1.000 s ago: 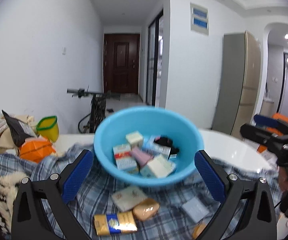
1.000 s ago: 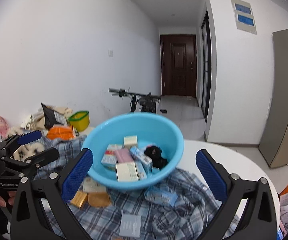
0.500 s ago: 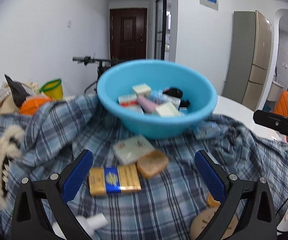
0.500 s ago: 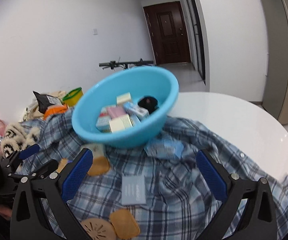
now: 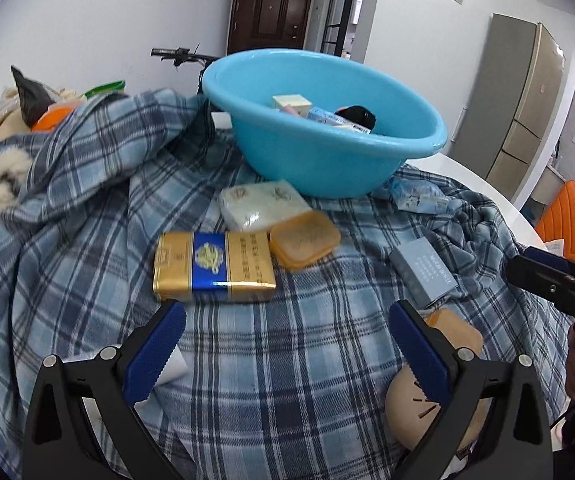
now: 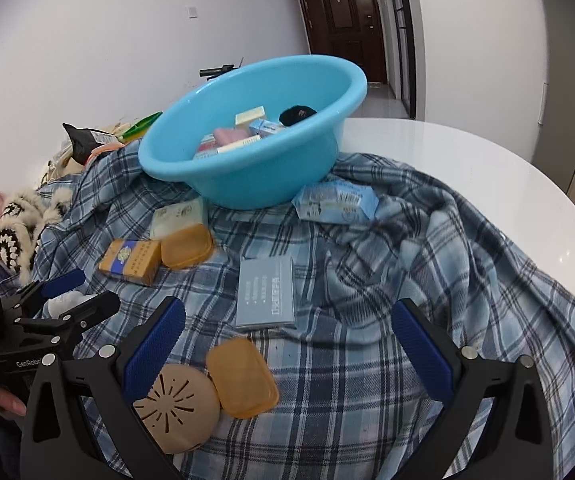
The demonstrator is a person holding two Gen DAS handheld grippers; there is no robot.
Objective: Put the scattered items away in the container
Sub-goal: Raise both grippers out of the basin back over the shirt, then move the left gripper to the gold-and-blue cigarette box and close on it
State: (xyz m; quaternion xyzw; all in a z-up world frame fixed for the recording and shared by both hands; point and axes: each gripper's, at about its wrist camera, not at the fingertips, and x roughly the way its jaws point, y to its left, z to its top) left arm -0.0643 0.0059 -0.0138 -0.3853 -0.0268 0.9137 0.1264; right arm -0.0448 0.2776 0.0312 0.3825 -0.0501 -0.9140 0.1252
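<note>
We hold both the left gripper (image 5: 287,354) and right gripper (image 6: 289,354) with jaws wide apart and empty above the plaid cloth (image 6: 367,400), a glossy gold-and-blue pack (image 5: 213,266) lying just ahead of the left one, the half-filled blue basin (image 5: 323,120) beyond it.

This is a home, an everyday living room that opens onto a hallway. A dark brown wooden front door (image 6: 341,12) stands at the end of the hall. A bicycle with black handlebars (image 5: 175,53) leans by the plain white wall (image 6: 127,20). A tall grey-beige fridge (image 5: 515,108) stands on one side, near an orange padded chair (image 5: 571,220). The round white counter (image 6: 467,168) is covered by a blue checked shirt (image 6: 367,360). A light blue plastic wash basin (image 6: 255,140) sits on it, with little soap boxes and packets around.
</note>
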